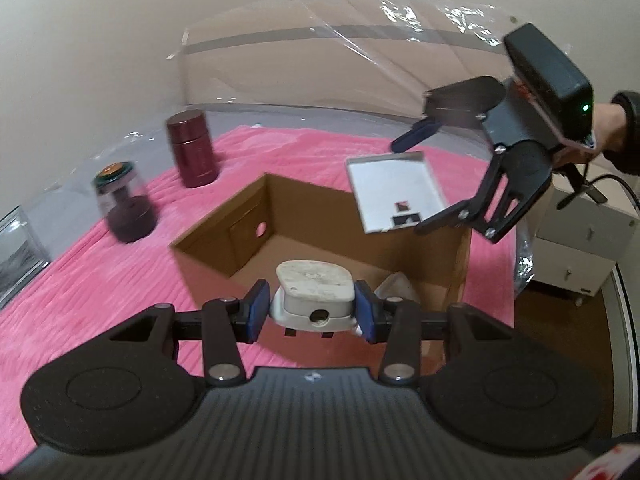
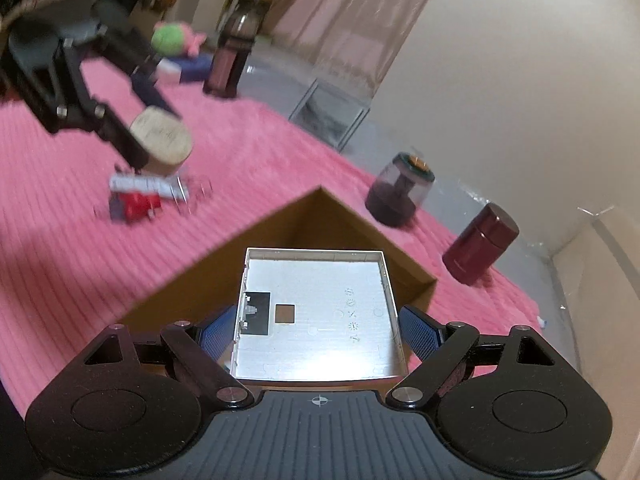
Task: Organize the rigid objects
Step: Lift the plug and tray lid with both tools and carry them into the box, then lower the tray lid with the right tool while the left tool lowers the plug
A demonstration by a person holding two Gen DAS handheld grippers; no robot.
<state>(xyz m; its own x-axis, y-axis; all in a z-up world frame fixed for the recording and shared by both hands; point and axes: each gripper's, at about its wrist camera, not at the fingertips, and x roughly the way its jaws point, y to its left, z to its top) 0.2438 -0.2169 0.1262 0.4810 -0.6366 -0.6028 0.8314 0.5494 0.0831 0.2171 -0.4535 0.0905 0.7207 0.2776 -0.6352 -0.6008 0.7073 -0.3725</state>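
Pink rug (image 1: 100, 280) lying under open box (image 1: 440, 280), beige wall (image 1: 100, 40) behind, left gripper (image 1: 314, 310) pinching plug (image 1: 314, 292), right gripper (image 2: 316, 330) clasping tray (image 2: 316, 308) wide.

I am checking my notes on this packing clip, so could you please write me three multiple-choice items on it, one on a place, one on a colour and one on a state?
1. Where is the cardboard box?
A. on the pink blanket
B. on a shelf
C. on a chair

2. What colour is the flask?
A. yellow
B. dark red
C. white

3. What is the left gripper doing?
A. hanging open with nothing in it
B. gripping the flask
C. gripping a white plug

Answers: 1 A, pink blanket surrounds the box; 2 B, its body and cap are dark red; 3 C, both blue pads press the plug's sides.
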